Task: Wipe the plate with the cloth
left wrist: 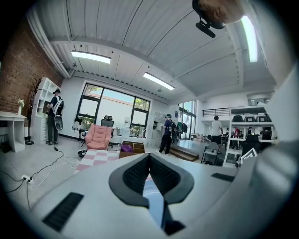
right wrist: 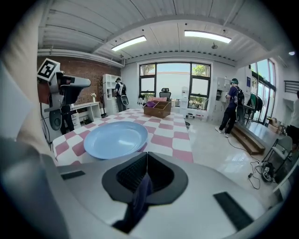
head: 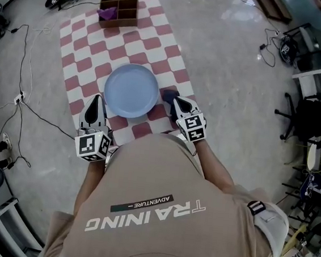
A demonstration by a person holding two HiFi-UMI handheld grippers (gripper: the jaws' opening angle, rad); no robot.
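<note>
two grippers flank the pale blue plate (head: 131,90), which lies on the red-and-white checkered mat (head: 77,53). the left gripper (head: 98,102) is clenched on the plate's left rim. the right gripper (head: 174,104) grasps the dark blue cloth (head: 169,93), just beside the plate's right edge. a compartmented brown box (head: 119,8) sits at the mat's far end.
</note>
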